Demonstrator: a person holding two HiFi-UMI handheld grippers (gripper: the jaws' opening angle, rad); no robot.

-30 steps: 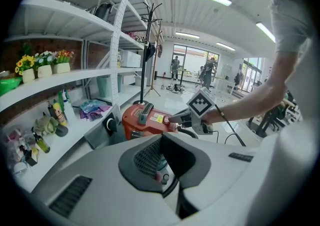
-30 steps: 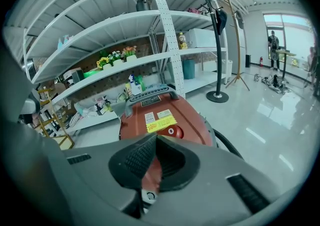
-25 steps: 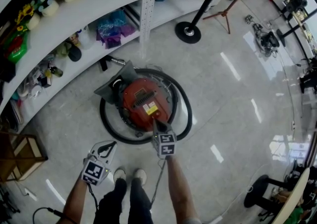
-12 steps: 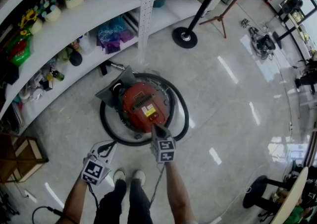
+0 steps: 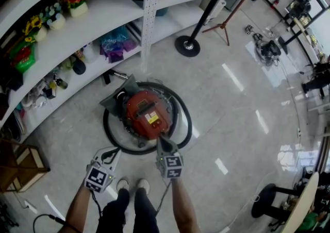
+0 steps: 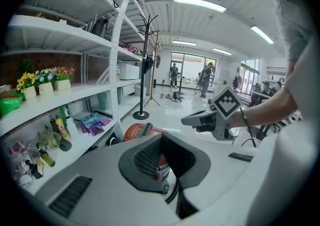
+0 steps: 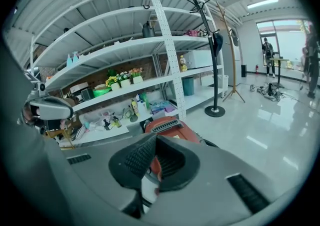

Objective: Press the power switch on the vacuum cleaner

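The right claw [image 5: 159, 138], pressed together, has drawn back slightly to the near edge of the red vacuum cleaner [image 5: 145, 112] ahead, while the left claw [image 5: 117, 150], likewise pressed together, hangs short of it.

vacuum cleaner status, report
Right hand-held gripper shut, tip at near edge of red vacuum cleaner, contact unclear. Left hand-held gripper shut, empty, off to the side. Black hose coiled round it, top unobstructed.
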